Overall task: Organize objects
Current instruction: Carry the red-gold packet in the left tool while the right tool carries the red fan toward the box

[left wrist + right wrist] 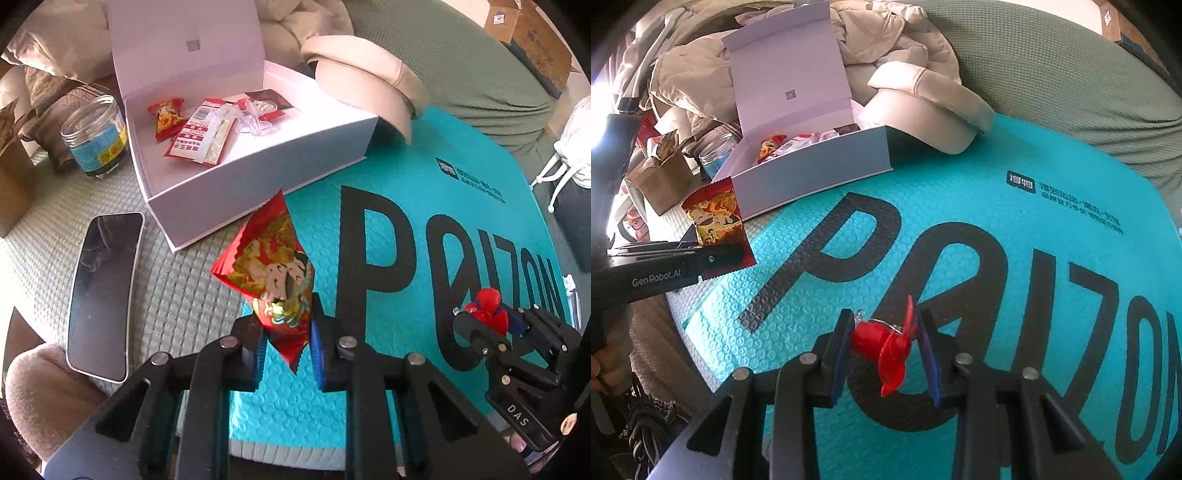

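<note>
My left gripper [286,345] is shut on a red snack packet [269,273] with a cartoon print, held up above the teal bubble mailer [406,206]. The same packet [714,218] shows at the left of the right wrist view, pinched in the left gripper [731,254]. My right gripper [882,350] is shut on a small red plastic propeller toy [886,345], just over the mailer [960,206]; it also appears as the right gripper [487,314] in the left wrist view. An open white box [343,136] behind holds several snack packets [195,136] and clear wrappers.
A phone [103,291] lies face up left of the mailer. A clear jar [94,136] stands left of the box. A beige cap [373,74] rests behind the box, with a padded jacket [886,33] and a brown cardboard box [661,177] further back.
</note>
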Motion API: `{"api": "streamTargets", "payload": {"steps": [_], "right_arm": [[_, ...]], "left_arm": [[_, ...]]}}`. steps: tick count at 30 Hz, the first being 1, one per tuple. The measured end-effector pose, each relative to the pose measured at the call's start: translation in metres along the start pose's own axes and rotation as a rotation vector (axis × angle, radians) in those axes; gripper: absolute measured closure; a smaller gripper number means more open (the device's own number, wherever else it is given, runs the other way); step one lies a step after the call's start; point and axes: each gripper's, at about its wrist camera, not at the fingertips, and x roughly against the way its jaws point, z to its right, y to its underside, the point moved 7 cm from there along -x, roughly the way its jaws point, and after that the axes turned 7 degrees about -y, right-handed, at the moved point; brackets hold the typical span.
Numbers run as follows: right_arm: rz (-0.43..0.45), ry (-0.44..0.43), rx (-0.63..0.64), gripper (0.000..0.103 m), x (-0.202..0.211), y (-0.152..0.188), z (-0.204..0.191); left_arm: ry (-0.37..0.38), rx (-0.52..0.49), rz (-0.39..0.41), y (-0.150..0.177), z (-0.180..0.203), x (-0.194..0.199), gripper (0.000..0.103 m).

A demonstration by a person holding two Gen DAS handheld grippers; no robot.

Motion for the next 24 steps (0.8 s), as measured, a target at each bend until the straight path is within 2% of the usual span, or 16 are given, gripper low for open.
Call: {"api": "streamTargets", "payload": {"steps": [7, 11, 17, 24], "right_arm": [[0.027, -0.033, 0.04, 0.069, 0.013, -0.009, -0.018], [0.041, -0.07, 0.069, 0.069, 0.016, -0.018, -0.034], [0.046, -0.141, 0.137, 0.069, 0.015, -0.03, -0.065], [0.04, -0.214, 0.22, 0.069, 0.009, -0.041, -0.101]], "left_arm": [[-0.035, -0.012, 0.036, 0.003, -0.008, 0.022, 0.084], [-0.081, 0.0, 0.057, 0.004, -0.02, 0.035, 0.084], [-0.161, 0.058, 0.078, 0.007, -0.05, 0.05, 0.084], [-0.221, 0.132, 0.066, 0.011, -0.083, 0.054, 0.084]]}}
